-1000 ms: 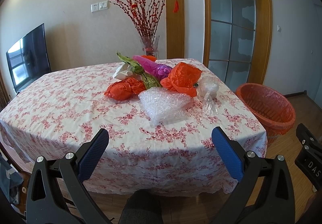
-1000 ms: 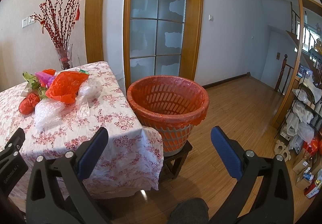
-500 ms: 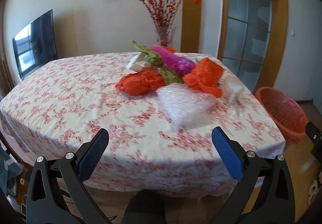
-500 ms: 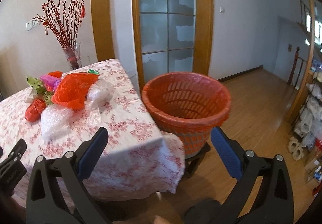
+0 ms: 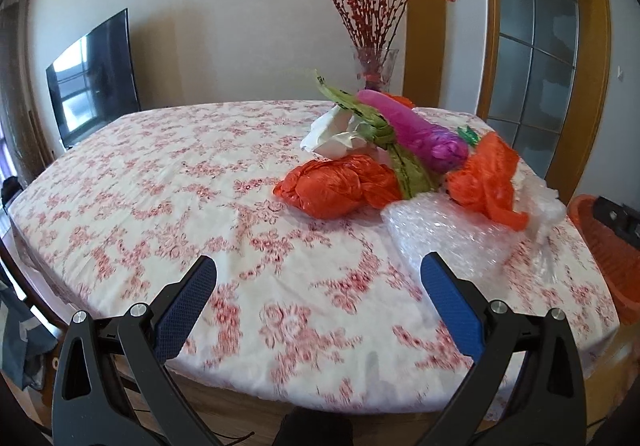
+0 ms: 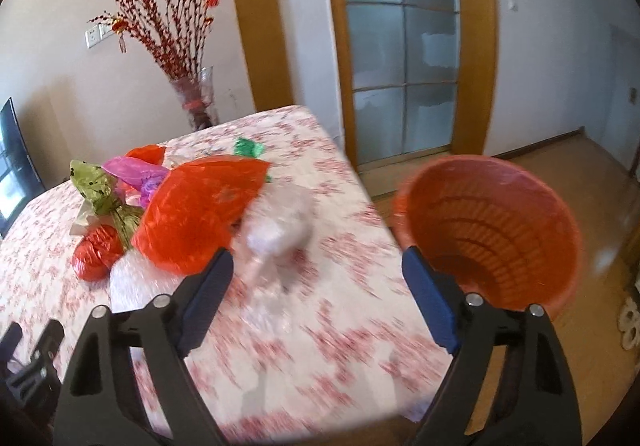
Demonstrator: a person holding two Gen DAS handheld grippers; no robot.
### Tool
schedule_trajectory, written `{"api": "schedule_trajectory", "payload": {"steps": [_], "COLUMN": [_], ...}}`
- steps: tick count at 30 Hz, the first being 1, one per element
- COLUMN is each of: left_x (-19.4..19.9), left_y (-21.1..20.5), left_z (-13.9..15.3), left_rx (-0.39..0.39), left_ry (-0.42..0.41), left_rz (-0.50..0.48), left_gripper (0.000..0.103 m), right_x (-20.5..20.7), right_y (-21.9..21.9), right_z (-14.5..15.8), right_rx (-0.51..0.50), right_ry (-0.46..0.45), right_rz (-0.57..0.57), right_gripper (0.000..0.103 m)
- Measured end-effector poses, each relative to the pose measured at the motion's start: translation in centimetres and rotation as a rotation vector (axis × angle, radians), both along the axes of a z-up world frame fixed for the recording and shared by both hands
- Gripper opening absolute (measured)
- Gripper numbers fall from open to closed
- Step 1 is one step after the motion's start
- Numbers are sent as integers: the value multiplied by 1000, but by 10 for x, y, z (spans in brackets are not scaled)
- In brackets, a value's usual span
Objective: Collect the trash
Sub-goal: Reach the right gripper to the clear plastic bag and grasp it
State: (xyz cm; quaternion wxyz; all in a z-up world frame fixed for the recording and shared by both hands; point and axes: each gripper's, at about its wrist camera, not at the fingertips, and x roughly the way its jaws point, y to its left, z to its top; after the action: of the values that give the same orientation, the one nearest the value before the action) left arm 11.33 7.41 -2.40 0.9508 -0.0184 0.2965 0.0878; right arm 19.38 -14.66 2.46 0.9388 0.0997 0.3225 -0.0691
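A heap of trash lies on the flowered tablecloth (image 5: 160, 185): a knotted orange bag (image 5: 340, 185), bubble wrap (image 5: 448, 230), a loose orange bag (image 5: 484, 177), a purple bag (image 5: 420, 133), a green wrapper (image 5: 360, 113) and white paper (image 5: 332, 133). My left gripper (image 5: 318, 266) hangs open over the near table edge, short of the heap and empty. My right gripper (image 6: 316, 256) is over the table corner, its jaws closing; a blurred clear plastic bag (image 6: 280, 226) lies just ahead of the tips, not pressed by them. The loose orange bag (image 6: 200, 213) is at its left. The orange basket (image 6: 500, 238) stands right of the table.
A glass vase of red branches (image 5: 374, 65) stands at the table's far edge. A television (image 5: 92, 73) is on the left wall. A glass-paned door (image 6: 400, 45) and wooden floor (image 6: 580, 173) lie beyond the basket. The right gripper's black body (image 5: 616, 221) shows at the left view's right edge.
Both grippers have come closer over the table and the heap looks larger. The right gripper swung left from the basket toward the clear bag, and its jaws stand narrower.
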Motion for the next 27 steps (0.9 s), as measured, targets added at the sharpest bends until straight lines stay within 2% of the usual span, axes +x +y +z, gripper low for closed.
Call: {"api": "schedule_trajectory", "payload": {"steps": [4, 7, 12, 17, 27], "left_x": [15, 22, 35, 48, 67], "left_y": [11, 15, 17, 10, -37], "left_z": [0, 0, 3, 6, 18], "left_rx": [-53, -81, -95, -108, -115], "left_ry": [21, 16, 8, 0, -22], "left_rz": [-20, -37, -63, -101, -243], "left_gripper": [101, 101, 101, 101, 101], "right_x": [36, 58, 81, 86, 64], "right_y": [6, 8, 13, 10, -13], "right_z": [-9, -21, -39, -45, -41], "right_rx": [46, 64, 37, 25, 5], "right_ry": [32, 73, 133, 142, 114], "right_rz": [23, 28, 42, 49, 34], "right_gripper": [84, 76, 64, 46, 39]}}
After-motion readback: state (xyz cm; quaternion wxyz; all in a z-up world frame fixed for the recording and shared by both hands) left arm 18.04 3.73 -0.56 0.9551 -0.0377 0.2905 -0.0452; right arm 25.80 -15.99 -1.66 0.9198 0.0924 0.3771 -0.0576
